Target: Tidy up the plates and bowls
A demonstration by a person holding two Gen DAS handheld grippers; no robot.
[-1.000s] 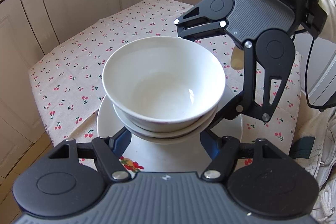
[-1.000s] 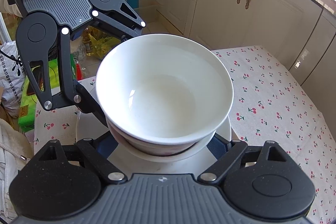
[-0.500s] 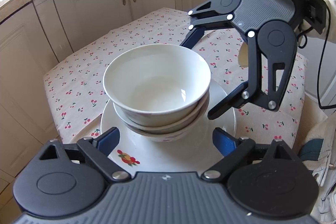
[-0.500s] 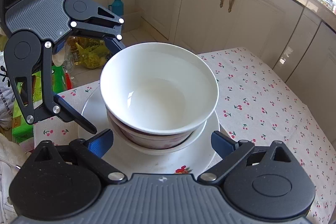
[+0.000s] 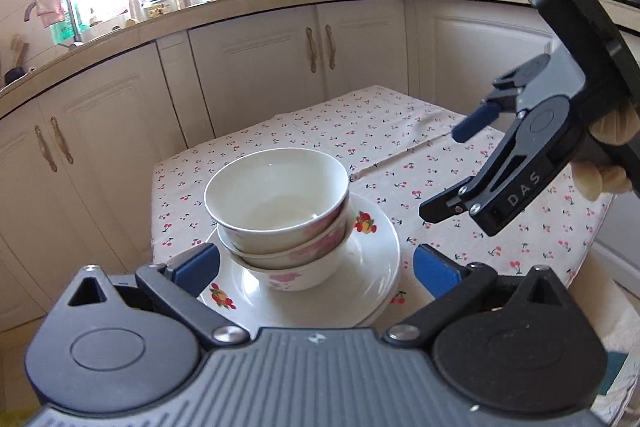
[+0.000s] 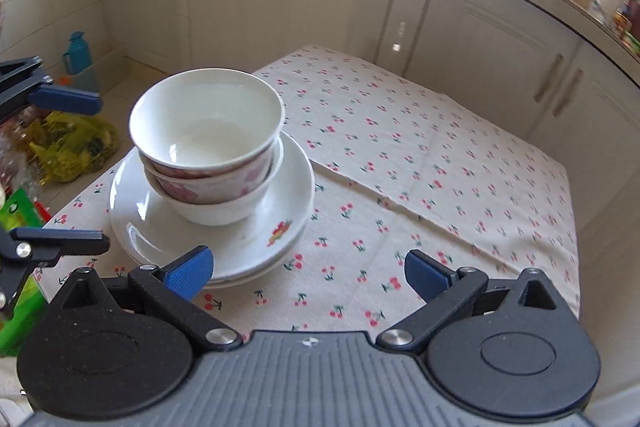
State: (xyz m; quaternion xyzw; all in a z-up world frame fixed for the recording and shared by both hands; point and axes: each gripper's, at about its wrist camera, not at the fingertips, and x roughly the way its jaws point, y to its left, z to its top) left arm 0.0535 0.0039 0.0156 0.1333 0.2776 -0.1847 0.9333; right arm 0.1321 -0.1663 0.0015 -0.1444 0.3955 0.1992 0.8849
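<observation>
Left wrist view shows 3 nested bowls [image 5: 276, 203] on the stacked plates [image 5: 372, 267] near the table [image 5: 400, 131] corner. Both the left tongs [image 5: 316, 263] and right tongs [image 6: 308, 273] have just been opening; both gape wide with nothing between their pads. Judged done with stacking, each should back away level, clear of the plate rims, so the leaning bowls aren't nudged.
</observation>
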